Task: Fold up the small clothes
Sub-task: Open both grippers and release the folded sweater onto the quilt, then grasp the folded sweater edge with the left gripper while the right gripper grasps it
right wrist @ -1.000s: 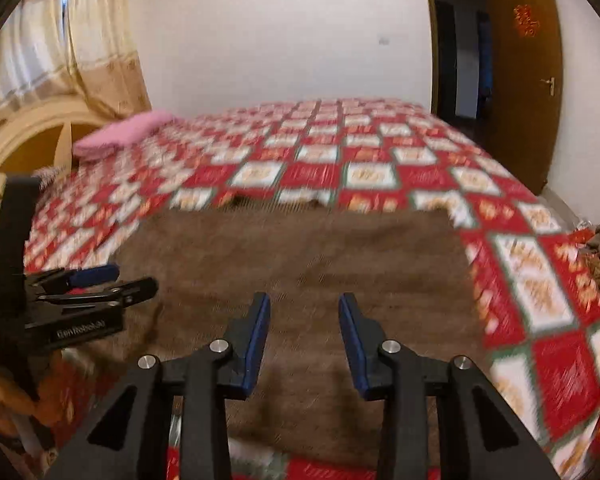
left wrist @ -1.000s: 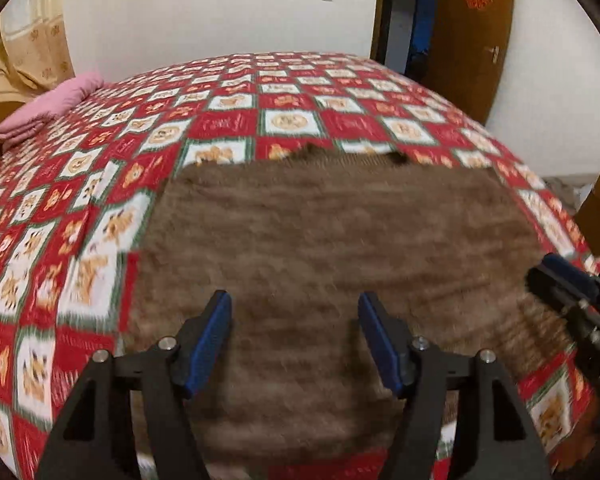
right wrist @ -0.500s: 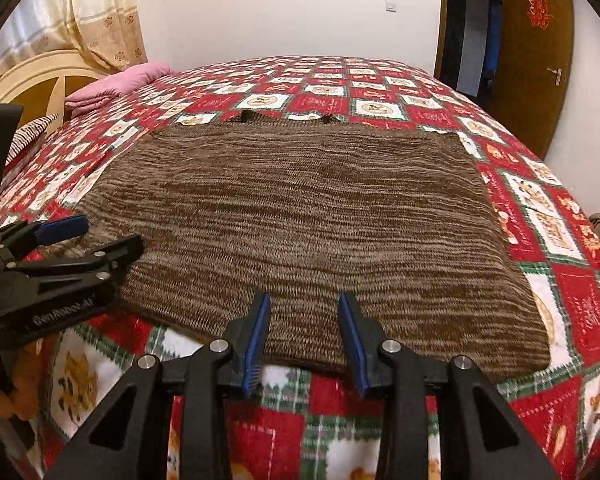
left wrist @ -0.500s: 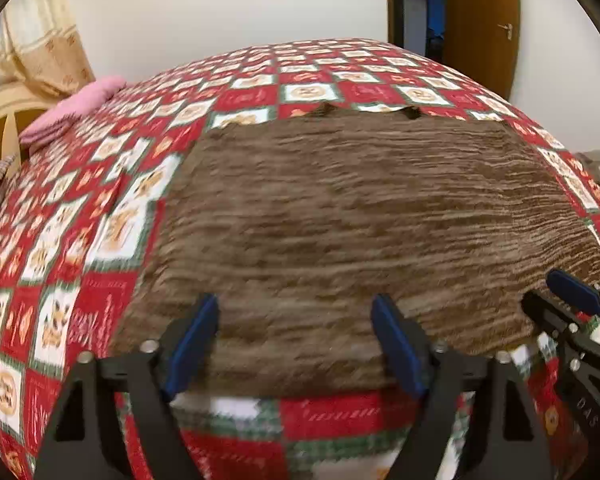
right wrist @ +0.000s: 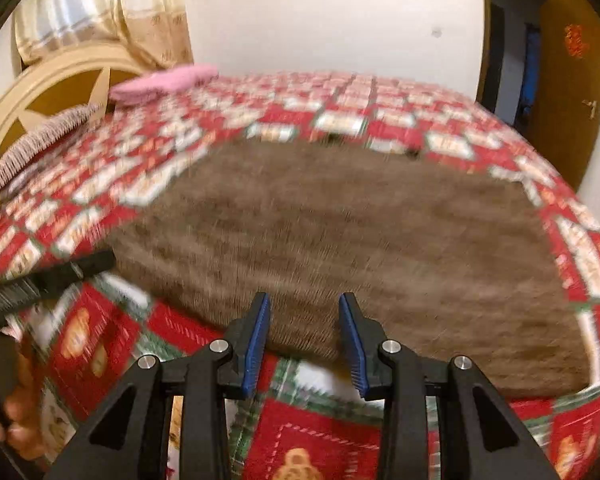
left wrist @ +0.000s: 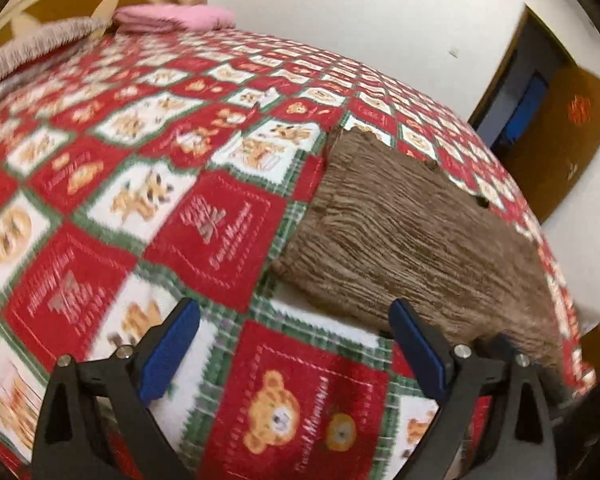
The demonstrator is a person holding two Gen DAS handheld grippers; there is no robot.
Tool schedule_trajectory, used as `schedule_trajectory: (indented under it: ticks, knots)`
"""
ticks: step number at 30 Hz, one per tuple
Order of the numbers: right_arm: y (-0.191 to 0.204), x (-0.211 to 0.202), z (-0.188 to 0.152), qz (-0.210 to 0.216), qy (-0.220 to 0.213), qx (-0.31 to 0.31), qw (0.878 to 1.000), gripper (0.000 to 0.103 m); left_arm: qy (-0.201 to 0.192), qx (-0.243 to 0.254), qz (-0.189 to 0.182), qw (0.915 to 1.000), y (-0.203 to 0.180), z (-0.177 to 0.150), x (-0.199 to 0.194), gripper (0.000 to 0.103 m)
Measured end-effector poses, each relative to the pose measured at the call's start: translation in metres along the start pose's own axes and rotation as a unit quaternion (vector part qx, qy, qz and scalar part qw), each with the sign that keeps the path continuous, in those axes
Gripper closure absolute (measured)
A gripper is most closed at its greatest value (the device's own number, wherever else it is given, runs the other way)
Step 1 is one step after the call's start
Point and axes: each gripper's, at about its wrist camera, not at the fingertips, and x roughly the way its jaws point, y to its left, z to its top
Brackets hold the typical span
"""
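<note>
A brown knitted garment (right wrist: 340, 232) lies flat on the red patterned bedspread (right wrist: 100, 344); it also shows in the left wrist view (left wrist: 412, 240) at the right. My left gripper (left wrist: 296, 344) is open and empty, over the bedspread just left of the garment's near left corner. My right gripper (right wrist: 304, 336) is open with a narrower gap, its fingertips at the garment's near edge. The left gripper's body (right wrist: 40, 284) shows at the left of the right wrist view.
A pink folded cloth (right wrist: 164, 82) and a grey fringed cloth (right wrist: 40, 140) lie by the wooden headboard (right wrist: 52, 80) at the far left. An open brown door (right wrist: 568, 80) stands at the far right. The bed's near edge is just below both grippers.
My left gripper has swung left, off the garment, so the garment now sits to its right. My right gripper stays at the near edge, its view shifted slightly. Both views are blurred by motion.
</note>
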Motion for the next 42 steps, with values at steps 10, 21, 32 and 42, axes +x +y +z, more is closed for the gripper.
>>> schedule_trajectory:
  ticks: [10, 21, 32, 42]
  knots:
    - [-0.007, -0.003, -0.004, 0.02, -0.011, 0.016, 1.0, 0.066, -0.023, -0.08, -0.08, 0.9933, -0.012, 0.016, 0.032, 0.006]
    - [-0.007, -0.003, -0.005, 0.02, -0.015, 0.016, 1.0, 0.065, -0.026, -0.128, -0.082, 0.988, 0.0, 0.026, 0.043, 0.078]
    - [0.008, 0.001, 0.002, 0.031, -0.001, 0.005, 1.0, 0.065, -0.025, -0.124, -0.07, 0.9894, 0.0, 0.03, 0.048, 0.073]
    - [-0.019, -0.004, 0.001, 0.099, -0.018, 0.078, 0.992, 0.065, -0.088, 0.057, -0.076, 0.9916, -0.067, 0.038, 0.019, 0.093]
